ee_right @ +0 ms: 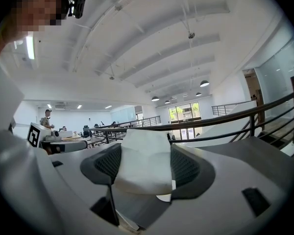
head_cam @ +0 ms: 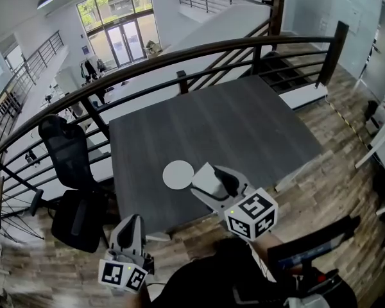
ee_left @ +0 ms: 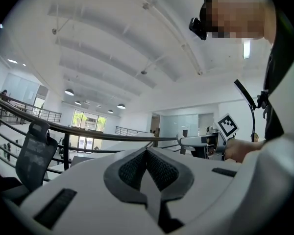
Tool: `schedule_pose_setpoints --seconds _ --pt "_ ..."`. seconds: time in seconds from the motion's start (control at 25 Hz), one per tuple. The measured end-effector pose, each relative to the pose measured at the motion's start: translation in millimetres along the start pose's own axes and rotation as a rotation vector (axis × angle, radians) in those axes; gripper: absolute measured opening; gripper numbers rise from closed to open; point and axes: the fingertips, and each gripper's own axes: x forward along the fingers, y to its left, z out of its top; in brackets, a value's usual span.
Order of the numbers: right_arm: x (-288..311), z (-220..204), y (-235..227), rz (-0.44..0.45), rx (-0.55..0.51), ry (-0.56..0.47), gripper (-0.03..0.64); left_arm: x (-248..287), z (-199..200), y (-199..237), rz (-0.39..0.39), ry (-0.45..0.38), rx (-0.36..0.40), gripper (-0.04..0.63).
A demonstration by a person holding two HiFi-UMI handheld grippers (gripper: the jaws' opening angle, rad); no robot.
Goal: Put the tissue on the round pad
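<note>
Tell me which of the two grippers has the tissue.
The right gripper: its jaws are shut on the white tissue. The left gripper has its jaws together with nothing between them.

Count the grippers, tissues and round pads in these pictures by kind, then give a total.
Grippers: 2, the left gripper with jaws shut on nothing, the right gripper with jaws shut on the tissue
Tissues: 1
Round pads: 1, the white round pad
Total: 4

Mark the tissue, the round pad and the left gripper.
tissue (ee_right: 144, 160): right gripper view, middle of its front face.
round pad (head_cam: 178, 174): head view, centre of the disc.
left gripper (ee_left: 147, 150): left gripper view, where shut tips meet.
</note>
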Motion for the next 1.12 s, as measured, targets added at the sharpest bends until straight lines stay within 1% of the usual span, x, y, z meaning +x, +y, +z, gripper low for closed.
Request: schedule_pose_setpoints --seconds 0.2,0.36,0.52,0.64,0.76,0.88,1.12 --pt "14 3 -8 0.024 0.0 0.004 0.318 4 3 7 0.038 0.002 0.004 0.003" --pt "37 7 -19 0.073 -0.005 0.025 0.318 17 7 16 0.086 0.005 0.001 0.003" --pt "56 20 -38 0.11 -0.016 0.027 0.318 33 34 8 0.087 -0.059 0.01 0.003" --pt "75 26 -51 0.155 -0.019 0.029 0.318 45 40 17 0.148 -0.064 0.018 0.003" --pt "91 31 -64 0.193 -0.02 0.034 0.318 54 35 22 0.211 -0.027 0.028 0.003" --pt "106 30 -69 0.215 -0.025 0.049 0.318 55 34 26 0.245 -0.004 0.049 0.003" --pt "138 17 -82 0.265 -0.014 0.084 0.318 62 36 36 0.323 -0.024 0.038 0.003"
